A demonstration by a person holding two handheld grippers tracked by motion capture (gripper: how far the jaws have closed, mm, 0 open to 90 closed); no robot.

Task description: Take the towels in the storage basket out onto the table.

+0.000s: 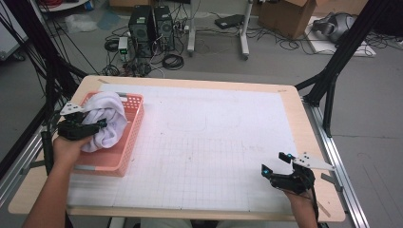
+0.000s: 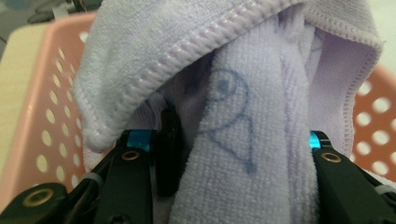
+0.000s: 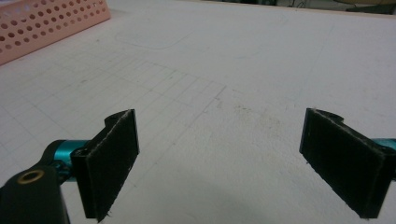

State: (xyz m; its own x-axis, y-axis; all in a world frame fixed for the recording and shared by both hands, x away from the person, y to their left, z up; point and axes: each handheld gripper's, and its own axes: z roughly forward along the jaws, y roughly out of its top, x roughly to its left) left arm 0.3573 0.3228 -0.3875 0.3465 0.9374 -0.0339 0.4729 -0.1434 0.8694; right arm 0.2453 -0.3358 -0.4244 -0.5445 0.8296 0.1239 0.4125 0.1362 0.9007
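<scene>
The left gripper (image 1: 97,124) is at the pink basket (image 1: 134,124), which sits at the counter's (image 1: 214,137) left edge, toward the far corner. A pale lilac towel (image 1: 107,118) lies bunched in that basket, heaped above its rim. In the left gripper view the fingers (image 2: 169,154) stand fairly wide with a hanging fold of the towel (image 2: 261,154) between them; whether they press on it cannot be told. The fold bears a blue drawn mark, and the basket's perforated wall (image 2: 46,135) shows behind it. The right gripper (image 1: 274,164) hovers near the counter's near right corner, well apart from the basket, its fingers (image 3: 112,163) wide apart and holding nothing over bare gridded surface. Beyond the far edge, on the floor, stand two black computer towers (image 1: 152,26), tangled cables and a cardboard box (image 1: 290,16).
</scene>
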